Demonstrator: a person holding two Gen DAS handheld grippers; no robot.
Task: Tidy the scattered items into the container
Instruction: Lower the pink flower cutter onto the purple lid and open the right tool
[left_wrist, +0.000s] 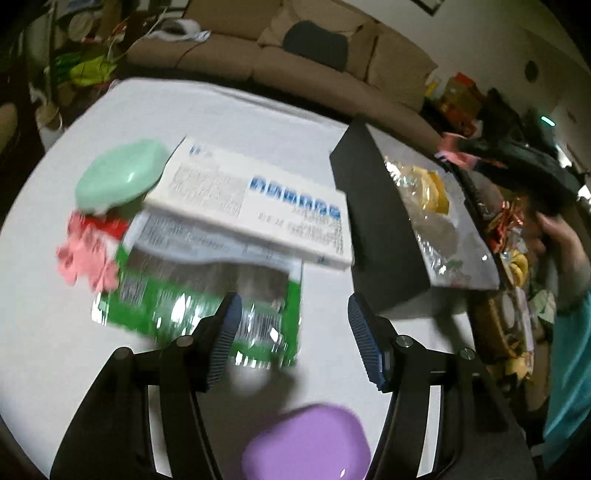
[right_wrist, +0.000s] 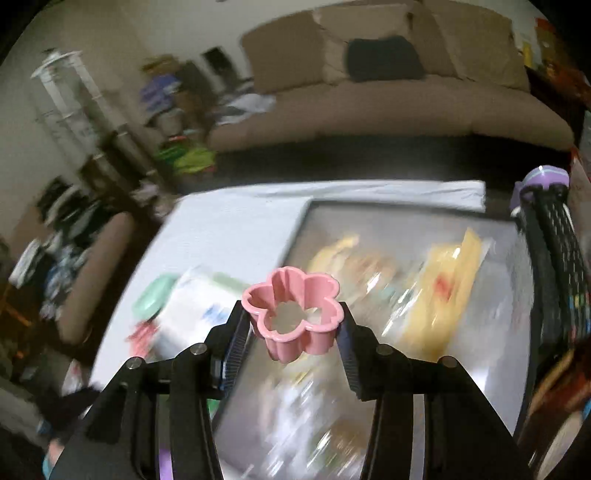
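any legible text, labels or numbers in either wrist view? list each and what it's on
None can be read as words.
White box: bold blue characters and fine grey print, motion-blurred, unreadable.
Green foil packet: barcode-like stripes and a white printed panel, blurred.
Yellow packets in the black container: red marks only, smeared.
Pink flower-shaped cutter in the right claw: no print visible.
Left claw: open, holds nothing.

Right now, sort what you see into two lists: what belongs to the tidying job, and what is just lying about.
Job:
- pink flower cutter, held by right gripper
- black container
- white box
- green packet
- mint dish
- purple dish
- left gripper, open

Lying about:
- sofa
- dark cushion
- white shelf
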